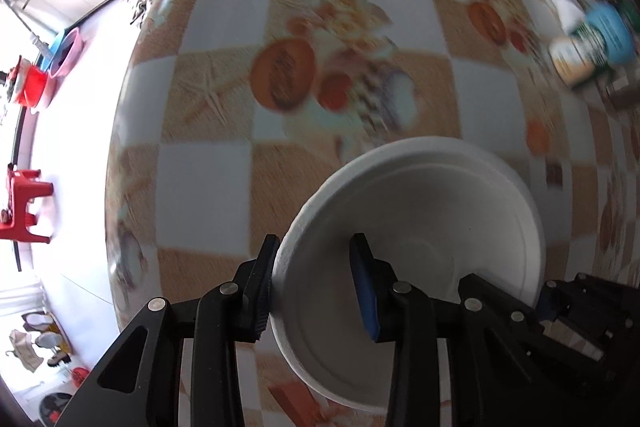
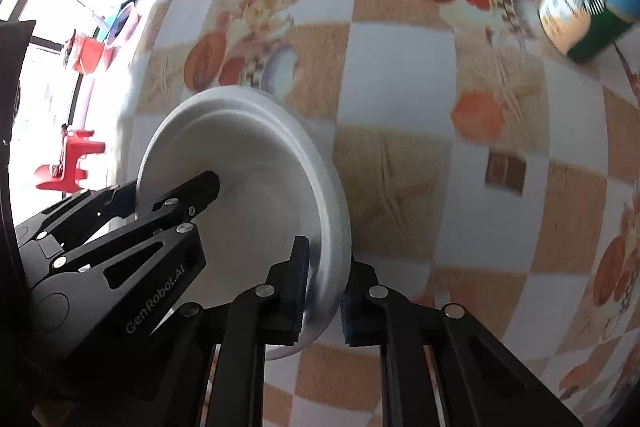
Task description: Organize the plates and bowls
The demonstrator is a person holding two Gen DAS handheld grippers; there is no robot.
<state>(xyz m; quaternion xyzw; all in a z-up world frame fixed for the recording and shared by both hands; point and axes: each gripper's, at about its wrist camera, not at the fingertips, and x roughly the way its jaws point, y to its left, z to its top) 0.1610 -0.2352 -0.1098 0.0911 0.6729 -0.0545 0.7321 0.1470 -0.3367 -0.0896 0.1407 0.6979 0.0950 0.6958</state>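
A white bowl with a stepped rim is over the checkered fruit-print tablecloth. My left gripper straddles the bowl's left rim. Its outer pad lies against the rim's outside and the blue-padded finger reaches inside, so it is shut on the bowl. In the right wrist view the same bowl sits at lower left. My right gripper is shut on its near right rim, one pad inside and one outside. The left gripper shows across the bowl's far side. The right gripper appears behind the bowl's right edge.
A tin with a green and blue label stands on the table at the far right, also the tin. The table's edge drops off to the left. On the floor beyond are a red stool and coloured basins.
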